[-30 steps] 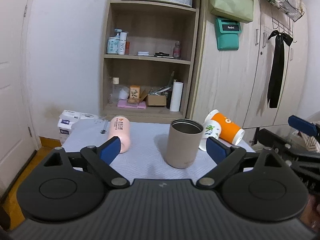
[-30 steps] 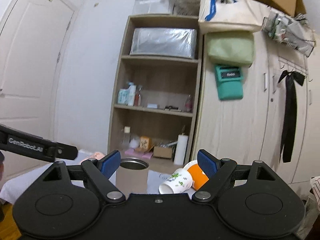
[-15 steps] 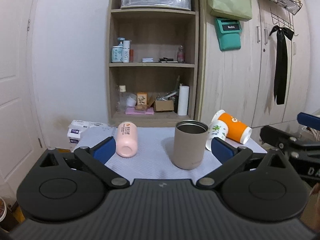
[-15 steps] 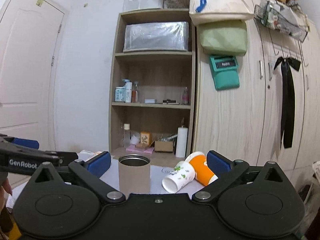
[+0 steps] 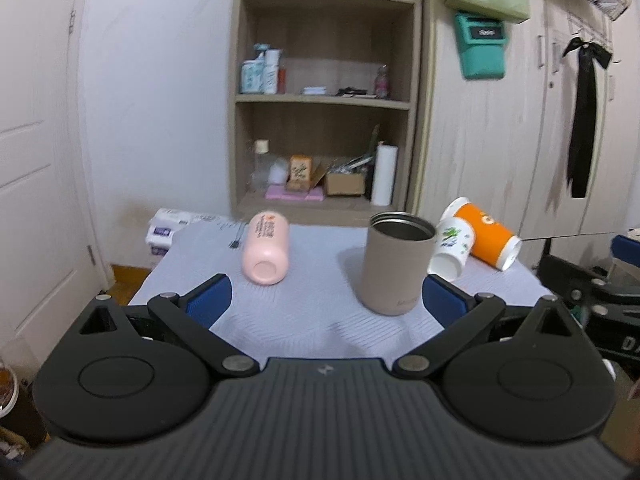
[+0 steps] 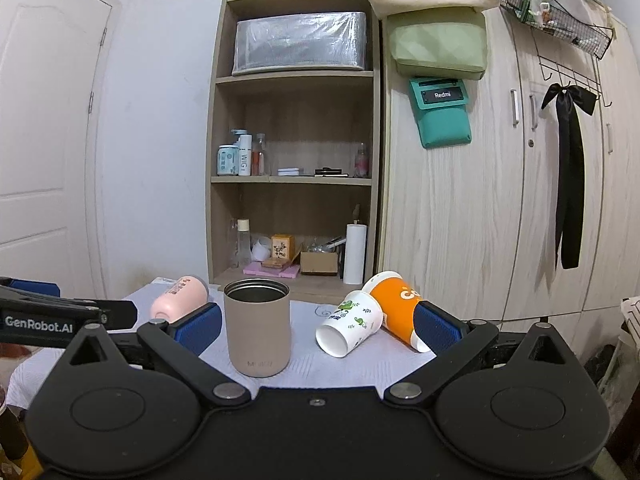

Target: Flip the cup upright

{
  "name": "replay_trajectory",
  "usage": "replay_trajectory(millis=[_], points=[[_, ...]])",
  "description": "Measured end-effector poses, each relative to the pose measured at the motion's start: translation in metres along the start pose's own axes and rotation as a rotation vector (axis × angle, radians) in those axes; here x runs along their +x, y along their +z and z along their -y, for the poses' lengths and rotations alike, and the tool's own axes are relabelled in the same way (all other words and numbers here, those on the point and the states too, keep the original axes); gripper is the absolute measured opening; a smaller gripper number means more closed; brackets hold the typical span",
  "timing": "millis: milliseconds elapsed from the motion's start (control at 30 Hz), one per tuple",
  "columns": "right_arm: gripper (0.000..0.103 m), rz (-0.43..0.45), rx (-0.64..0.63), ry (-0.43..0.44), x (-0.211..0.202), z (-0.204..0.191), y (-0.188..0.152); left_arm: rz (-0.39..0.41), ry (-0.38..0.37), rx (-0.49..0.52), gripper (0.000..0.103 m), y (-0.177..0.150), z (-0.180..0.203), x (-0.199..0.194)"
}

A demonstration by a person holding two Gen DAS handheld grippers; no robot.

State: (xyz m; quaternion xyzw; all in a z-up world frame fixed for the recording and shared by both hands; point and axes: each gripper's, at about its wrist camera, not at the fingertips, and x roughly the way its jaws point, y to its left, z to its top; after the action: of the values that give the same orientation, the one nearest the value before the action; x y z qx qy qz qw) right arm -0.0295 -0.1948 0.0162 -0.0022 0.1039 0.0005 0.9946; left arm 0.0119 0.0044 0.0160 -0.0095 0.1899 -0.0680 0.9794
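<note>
Right of the upright beige tumbler (image 6: 257, 330), the white floral paper cup (image 6: 350, 328) lies mouth-forward between the right gripper's (image 6: 318, 326) spread, empty jaws, nearer than the equally open left gripper (image 5: 326, 300).

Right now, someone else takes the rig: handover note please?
Left tongs: open, empty, short of the table.
Right tongs: open, empty.
Beige tumbler: already upright mid-table.
Left to flip, all on their sides: pink cup on the left, floral white paper cup and the orange paper cup behind it on the right.
</note>
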Motion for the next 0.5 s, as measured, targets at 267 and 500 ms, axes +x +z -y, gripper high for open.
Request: replay_trajectory(millis=[267,500], points=[[0.103,-0.01,-0.001,-0.012,0.0016,-0.0024,-0.0008,-0.035,0.022,-0.001,0.103,-0.0019,-0.0036,0.0057],[0.103,-0.014,0.001,-0.018,0.0023,-0.0016,-0.0019,-0.03,0.06,0.001,0.103,-0.0033,0.0003,0.0046]])
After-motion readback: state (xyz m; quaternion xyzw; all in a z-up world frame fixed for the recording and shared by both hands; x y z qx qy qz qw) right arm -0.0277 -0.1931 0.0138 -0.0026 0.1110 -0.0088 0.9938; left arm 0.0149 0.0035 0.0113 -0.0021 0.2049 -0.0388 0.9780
